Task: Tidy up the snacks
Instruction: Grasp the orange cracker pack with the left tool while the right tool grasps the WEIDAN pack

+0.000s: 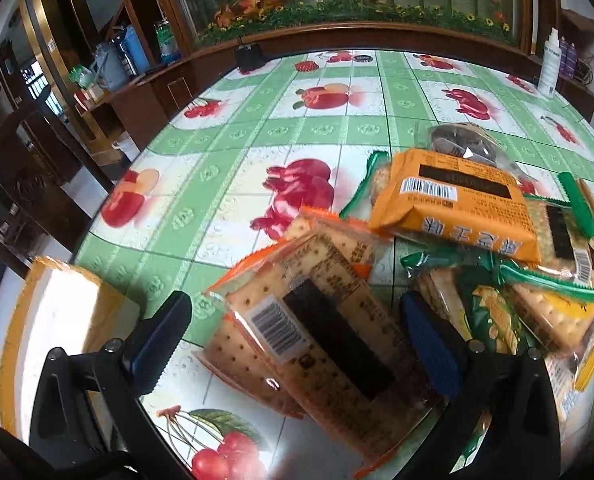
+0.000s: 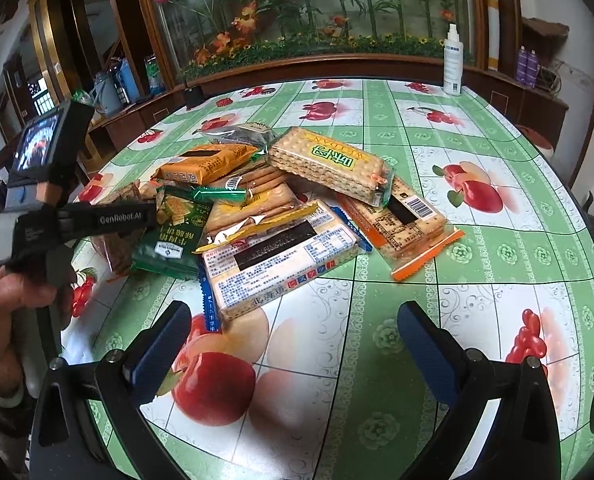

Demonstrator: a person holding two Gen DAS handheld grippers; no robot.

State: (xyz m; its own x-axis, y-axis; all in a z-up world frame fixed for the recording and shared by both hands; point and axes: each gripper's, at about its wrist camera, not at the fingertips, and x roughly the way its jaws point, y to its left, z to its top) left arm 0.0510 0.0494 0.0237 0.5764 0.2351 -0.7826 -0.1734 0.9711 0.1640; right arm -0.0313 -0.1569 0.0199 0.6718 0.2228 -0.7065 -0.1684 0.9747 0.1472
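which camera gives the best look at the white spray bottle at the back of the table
The right wrist view. There the tall white plastic spray bottle stands fully visible and upright on the far edge of the round fruit-patterned table, nozzle and label included. The left wrist view shows it smaller, tilted by the fisheye, near the frame edge.

Left-wrist view: yellow box (image 1: 63, 320) cut by frame edge, glare-washed; cracker pack (image 1: 321, 336) label text blurred. Right-wrist view: hand (image 2: 5, 320) partly out of frame.
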